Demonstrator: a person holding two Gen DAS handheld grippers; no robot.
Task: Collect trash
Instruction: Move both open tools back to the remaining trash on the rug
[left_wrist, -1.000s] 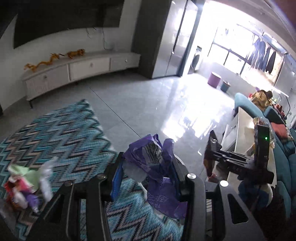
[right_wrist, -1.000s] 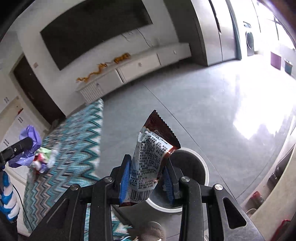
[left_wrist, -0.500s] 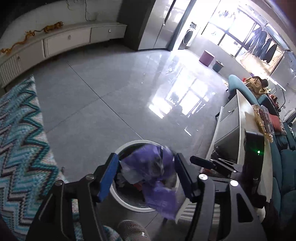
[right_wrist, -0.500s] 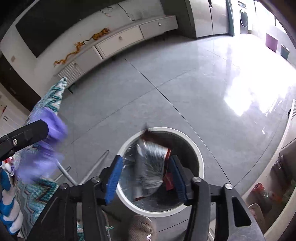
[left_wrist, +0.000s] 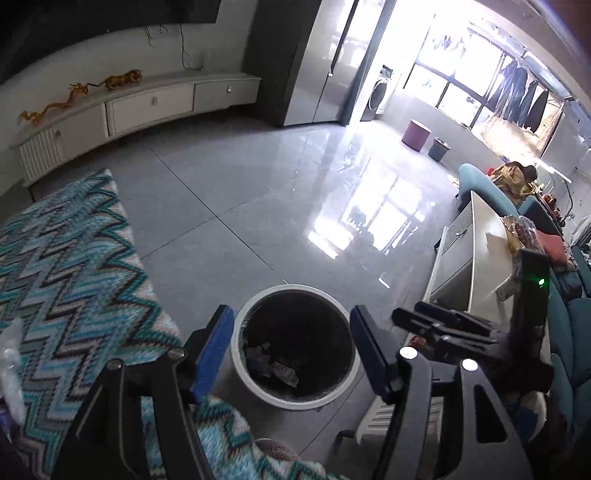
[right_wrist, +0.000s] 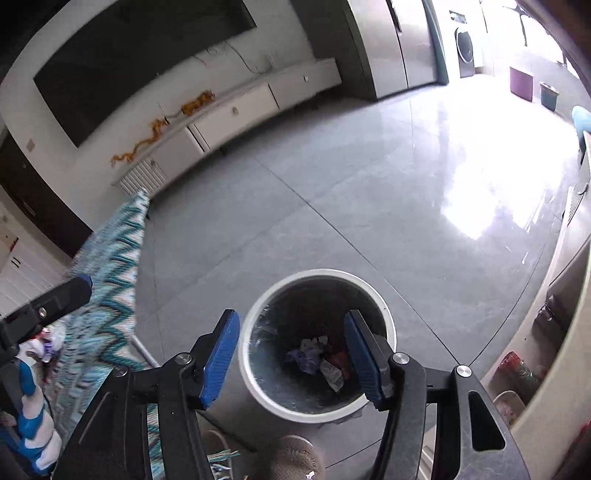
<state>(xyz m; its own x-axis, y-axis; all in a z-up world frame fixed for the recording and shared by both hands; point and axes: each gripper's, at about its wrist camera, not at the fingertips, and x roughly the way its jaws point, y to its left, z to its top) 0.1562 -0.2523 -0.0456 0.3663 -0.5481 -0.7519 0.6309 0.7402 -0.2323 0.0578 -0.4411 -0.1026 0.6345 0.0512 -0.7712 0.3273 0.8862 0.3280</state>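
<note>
White bin upright, mouth upward

A grey tiled floor shines under glare from tall windows at one o'clock. A long white cabinet lines the white wall at eleven o'clock, under a dark panel. A zigzag teal rug lies at nine o'clock. A teal sofa and pale counter sit at three o'clock.
</note>
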